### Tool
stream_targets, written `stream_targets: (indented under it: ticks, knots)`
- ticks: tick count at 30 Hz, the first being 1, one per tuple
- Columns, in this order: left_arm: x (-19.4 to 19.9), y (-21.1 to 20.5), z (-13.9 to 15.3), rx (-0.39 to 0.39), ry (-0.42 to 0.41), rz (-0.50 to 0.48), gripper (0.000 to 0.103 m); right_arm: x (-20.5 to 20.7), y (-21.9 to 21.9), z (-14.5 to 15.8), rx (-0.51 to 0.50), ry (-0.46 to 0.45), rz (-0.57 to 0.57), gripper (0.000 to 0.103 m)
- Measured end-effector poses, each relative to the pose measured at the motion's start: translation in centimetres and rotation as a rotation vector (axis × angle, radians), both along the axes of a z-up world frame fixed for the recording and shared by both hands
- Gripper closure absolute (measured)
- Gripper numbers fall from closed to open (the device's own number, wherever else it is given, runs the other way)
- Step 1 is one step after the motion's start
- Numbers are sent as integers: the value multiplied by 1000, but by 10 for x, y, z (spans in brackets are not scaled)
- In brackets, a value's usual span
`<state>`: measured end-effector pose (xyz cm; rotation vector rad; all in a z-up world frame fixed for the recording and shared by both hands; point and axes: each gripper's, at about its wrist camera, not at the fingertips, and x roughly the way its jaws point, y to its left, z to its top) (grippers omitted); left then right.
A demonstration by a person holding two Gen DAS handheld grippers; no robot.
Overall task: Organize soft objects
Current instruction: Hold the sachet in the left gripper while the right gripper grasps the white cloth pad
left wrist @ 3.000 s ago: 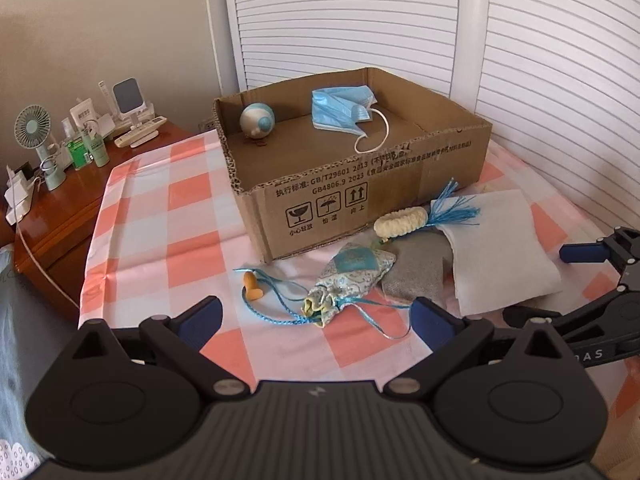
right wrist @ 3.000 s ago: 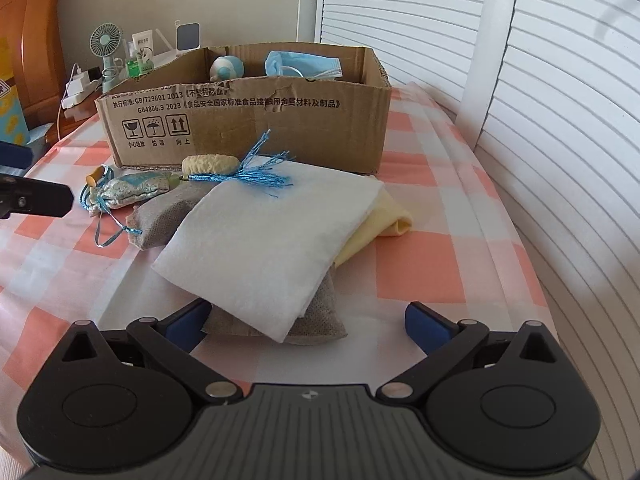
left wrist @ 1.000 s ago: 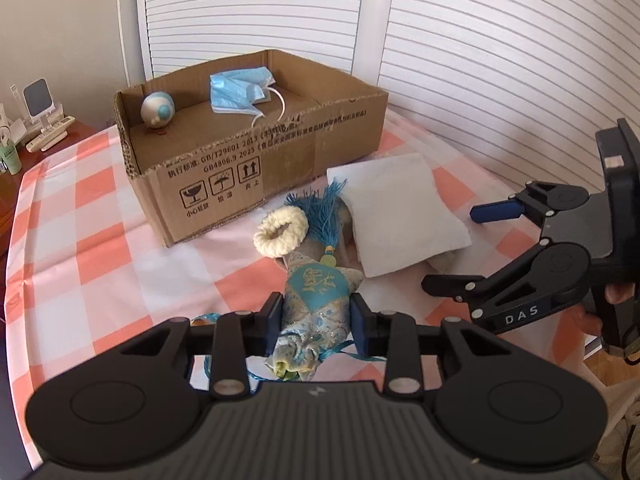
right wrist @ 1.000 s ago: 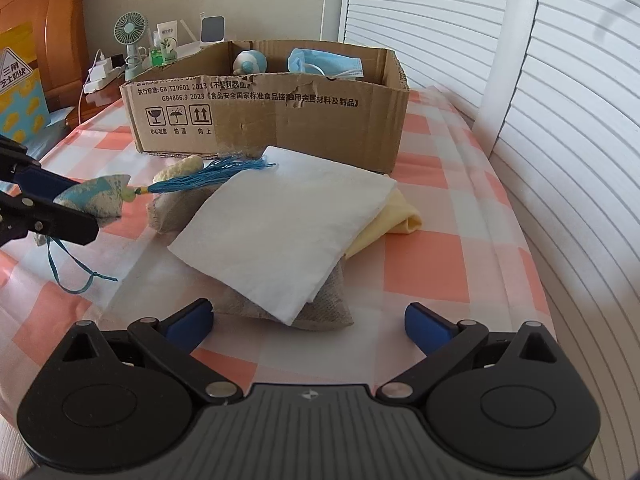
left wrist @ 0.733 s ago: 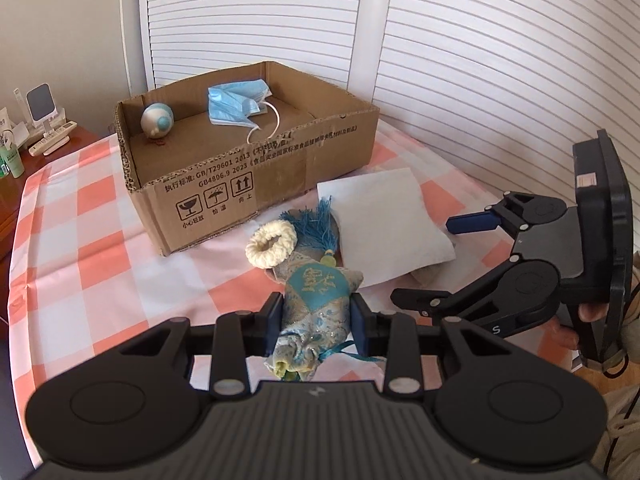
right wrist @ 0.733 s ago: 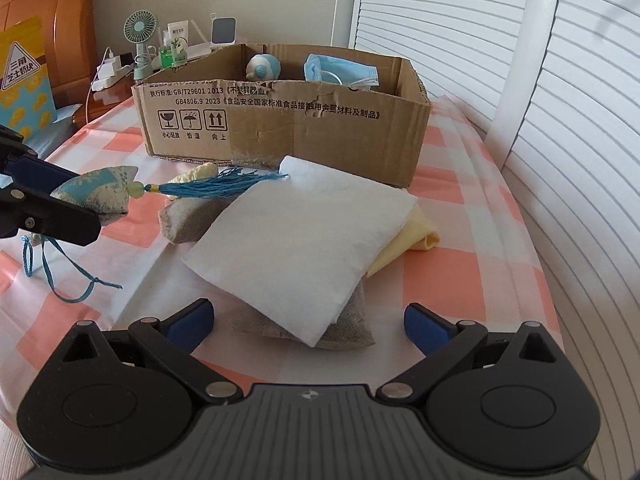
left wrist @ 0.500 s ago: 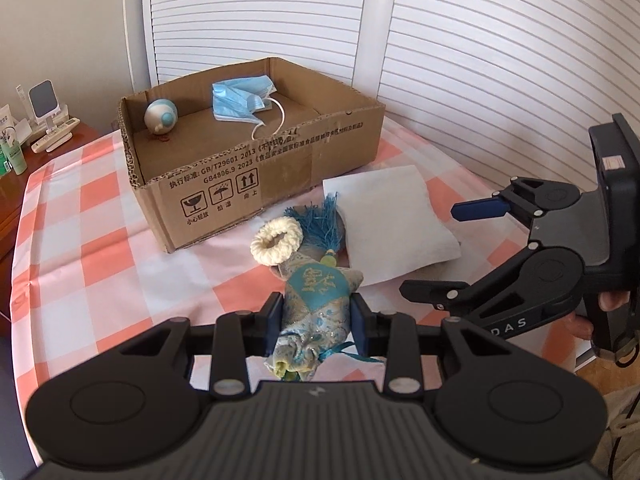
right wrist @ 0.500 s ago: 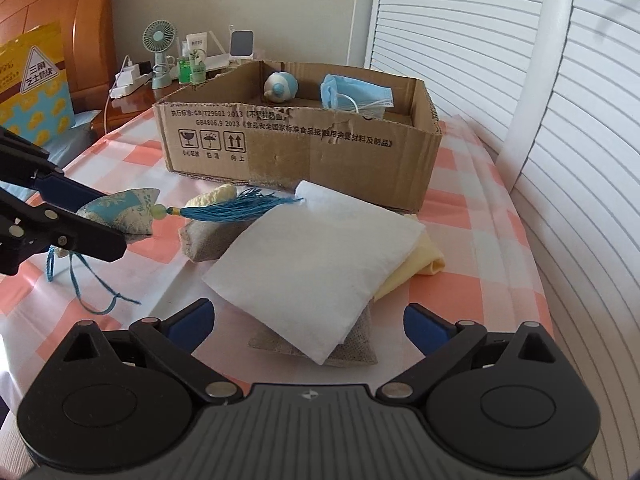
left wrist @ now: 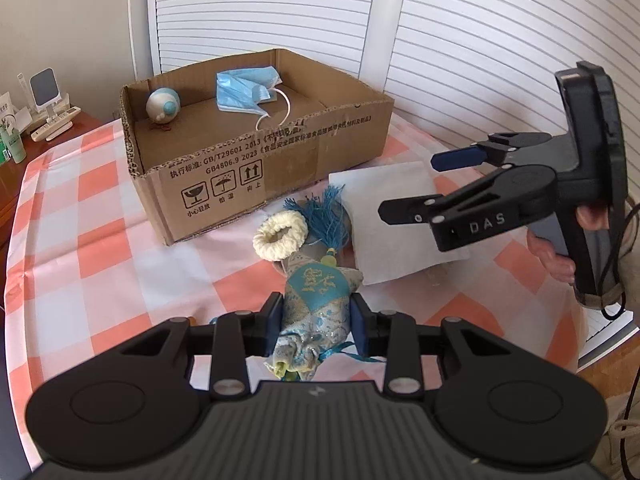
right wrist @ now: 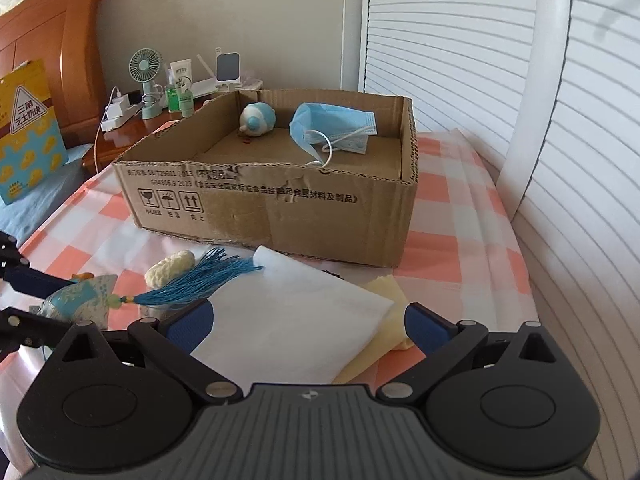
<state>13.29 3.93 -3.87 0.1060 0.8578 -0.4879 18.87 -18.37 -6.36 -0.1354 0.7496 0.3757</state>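
My left gripper point(left wrist: 318, 318) is shut on a blue brocade sachet point(left wrist: 316, 300) with a blue tassel point(left wrist: 328, 216), held above the checked tablecloth; the sachet also shows in the right wrist view point(right wrist: 82, 300). My right gripper point(right wrist: 308, 324) is open and empty, raised over a white cloth point(right wrist: 296, 320); it also shows in the left wrist view point(left wrist: 412, 184). A cream knitted ring point(left wrist: 280, 236) lies by the tassel. An open cardboard box point(left wrist: 280, 160) holds a blue face mask point(left wrist: 246, 90) and a small round plush point(left wrist: 163, 106).
A yellow cloth point(right wrist: 390, 300) lies under the white cloth. A grey cloth point(left wrist: 308, 250) lies under the sachet. A nightstand with a fan point(right wrist: 146, 74) and bottles stands back left. White louvred doors point(right wrist: 460, 40) run along the right.
My left gripper keeps its grip on the sachet and holds it lifted. My right gripper has risen and moved forward over the white cloth, closer to the box.
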Motion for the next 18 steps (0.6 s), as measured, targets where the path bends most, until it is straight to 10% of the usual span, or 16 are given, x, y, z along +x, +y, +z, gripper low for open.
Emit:
stream_targets:
  ticks: [12, 18]
  knots:
    - [6, -1, -5, 2, 20, -6, 69, -17, 24, -6, -71, -47, 97, 1]
    - [7, -1, -6, -3, 27, -4, 69, -22, 40, -12, -141, -45, 138, 26]
